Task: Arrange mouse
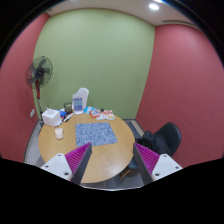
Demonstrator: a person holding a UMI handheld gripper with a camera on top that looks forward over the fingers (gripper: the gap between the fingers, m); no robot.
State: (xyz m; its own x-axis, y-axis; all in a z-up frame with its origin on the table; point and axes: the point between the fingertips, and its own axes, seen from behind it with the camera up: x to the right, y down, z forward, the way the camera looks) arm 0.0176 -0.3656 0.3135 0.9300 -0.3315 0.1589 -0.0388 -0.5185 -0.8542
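A round desk [100, 150] sits at the centre of the frame, with a mat [95, 131] lying on its middle and a jug [80, 99] and a box [52, 117] at its far left edge. A standing fan [39, 73] rises at upper left behind the desk, and a chair [160, 137] stands at its right. The two fingers [78, 157] reach in from the lower frame, set apart over the desk's near edge.

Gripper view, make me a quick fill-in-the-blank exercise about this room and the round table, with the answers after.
1. The wooden table has a ____ top.
2. The fan stands against the ____ wall.
3. The gripper has its fingers ____, with nothing between them.
4. The wall behind the table is painted ____.

Answers: round; red; open; green
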